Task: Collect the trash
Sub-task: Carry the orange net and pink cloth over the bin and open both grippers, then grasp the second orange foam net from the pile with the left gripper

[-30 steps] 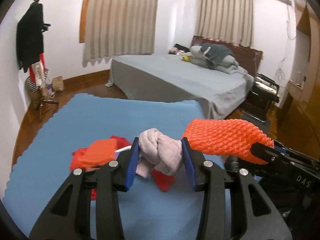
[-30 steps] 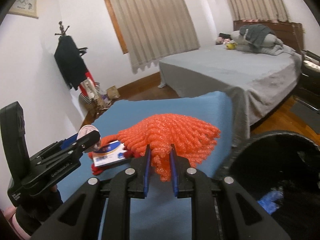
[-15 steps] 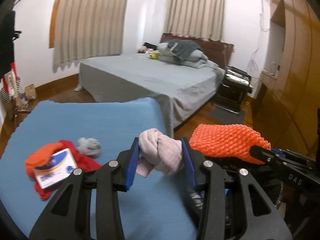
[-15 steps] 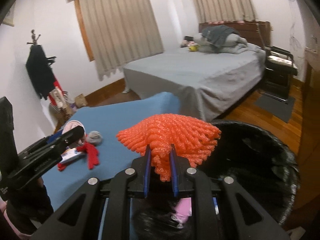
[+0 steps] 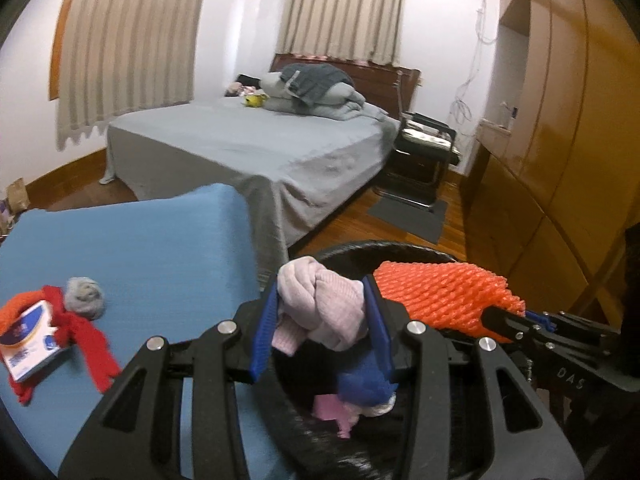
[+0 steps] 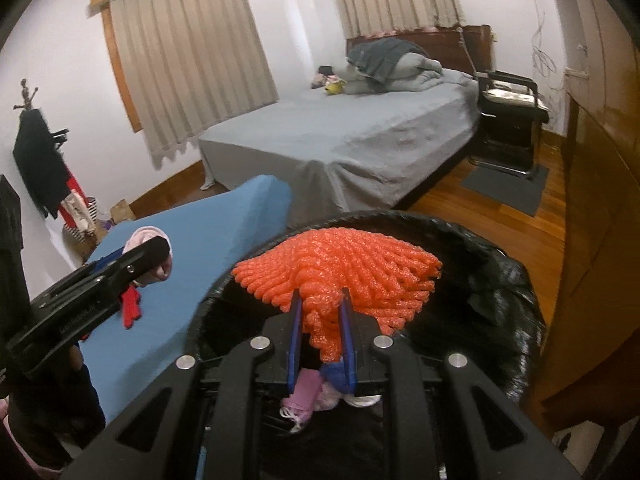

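My left gripper (image 5: 324, 304) is shut on a balled pale pink cloth (image 5: 320, 308) and hangs over the near rim of a black bag-lined trash bin (image 5: 380, 250). My right gripper (image 6: 320, 312) is shut on an orange foam net (image 6: 344, 272), held above the open trash bin (image 6: 500, 292). In the left wrist view the orange foam net (image 5: 440, 296) shows at the right. Pink and blue scraps (image 6: 316, 392) lie inside the bin.
A blue table (image 5: 140, 248) left of the bin carries a red cloth (image 5: 88, 336), a small box (image 5: 30, 336) and a grey ball of cloth (image 5: 84, 298). Beyond are a grey bed (image 5: 260, 144), a black chair (image 5: 424, 148), a wooden wardrobe (image 5: 560, 160) and a coat stand (image 6: 38, 164).
Both grippers have swung right, from over the blue table to over the black bin, each keeping its load. The items on the table have slid to the left of view.
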`<state>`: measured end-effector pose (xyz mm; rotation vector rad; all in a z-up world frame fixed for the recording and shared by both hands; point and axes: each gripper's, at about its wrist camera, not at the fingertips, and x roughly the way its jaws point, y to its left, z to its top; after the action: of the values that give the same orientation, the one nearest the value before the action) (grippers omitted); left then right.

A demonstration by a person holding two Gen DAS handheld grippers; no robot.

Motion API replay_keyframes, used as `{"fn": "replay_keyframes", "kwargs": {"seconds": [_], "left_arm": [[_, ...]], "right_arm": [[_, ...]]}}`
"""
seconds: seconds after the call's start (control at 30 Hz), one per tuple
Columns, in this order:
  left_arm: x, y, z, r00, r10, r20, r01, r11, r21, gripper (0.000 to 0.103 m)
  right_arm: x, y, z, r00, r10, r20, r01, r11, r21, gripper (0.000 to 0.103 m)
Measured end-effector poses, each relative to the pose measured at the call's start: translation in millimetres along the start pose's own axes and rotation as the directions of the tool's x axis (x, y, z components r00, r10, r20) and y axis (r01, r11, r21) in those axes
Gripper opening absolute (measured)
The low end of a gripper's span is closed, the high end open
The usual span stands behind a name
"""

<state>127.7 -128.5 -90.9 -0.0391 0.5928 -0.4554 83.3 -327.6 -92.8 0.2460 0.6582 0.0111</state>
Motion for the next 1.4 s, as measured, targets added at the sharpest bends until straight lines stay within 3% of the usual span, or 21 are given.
{"fn": "replay_keyframes", "kwargs": {"seconds": [0.17, 0.27, 0.43, 0.5, 0.63, 0.83, 0.9, 1.0, 1.23, 1.4], "left_arm": [[24, -17, -6, 0.997, -0.064, -0.047, 0.064, 0.998, 0.010, 0.041], [39, -24, -9, 0.992, -0.099, -0.083, 0.100, 0.995, 0.004, 0.043], [51, -29, -16, 0.987, -0.111, -0.115, 0.114, 0.993, 0.017, 0.056], [51, -29, -16, 0.988, -0.108, -0.111, 0.110, 0.994, 0.017, 0.063], [49, -27, -14, 0.991, -0.091, -0.102, 0.094, 0.995, 0.021, 0.069], [35, -9, -6, 0.997, -0.038, -0.063, 0.039, 0.999, 0.012, 0.076], [26, 1, -5, 0.999, -0.011, -0.043, 0.011, 1.000, 0.008, 0.080], [13, 16, -4, 0.999, 0.032, -0.024, -0.032, 0.999, 0.004, 0.084], [-25, 65, -7, 0.989, 0.151, 0.006, -0.150, 0.988, -0.032, 0.089], [-52, 101, -14, 0.969, 0.245, 0.023, -0.243, 0.969, -0.046, 0.089]], "right_arm": [[5, -14, -9, 0.999, -0.034, -0.030, 0.034, 0.999, 0.021, 0.017], [8, -29, -14, 0.998, -0.045, -0.046, 0.047, 0.998, 0.040, 0.024], [9, -37, -21, 0.996, -0.065, -0.062, 0.068, 0.996, 0.052, 0.028], [8, -39, -22, 0.995, -0.073, -0.064, 0.077, 0.996, 0.055, 0.037], [5, -41, -22, 0.995, -0.086, -0.055, 0.089, 0.995, 0.050, 0.045], [0, -41, -19, 0.995, -0.096, -0.038, 0.097, 0.994, 0.040, 0.064], [-2, -35, -17, 0.995, -0.100, -0.025, 0.101, 0.994, 0.030, 0.079], [-4, -24, -13, 0.995, -0.100, -0.005, 0.100, 0.995, 0.017, 0.092], [3, 16, -7, 0.998, -0.057, 0.014, 0.057, 0.998, -0.024, 0.097], [13, 52, -5, 1.000, 0.003, 0.021, -0.002, 0.998, -0.062, 0.097]]}}
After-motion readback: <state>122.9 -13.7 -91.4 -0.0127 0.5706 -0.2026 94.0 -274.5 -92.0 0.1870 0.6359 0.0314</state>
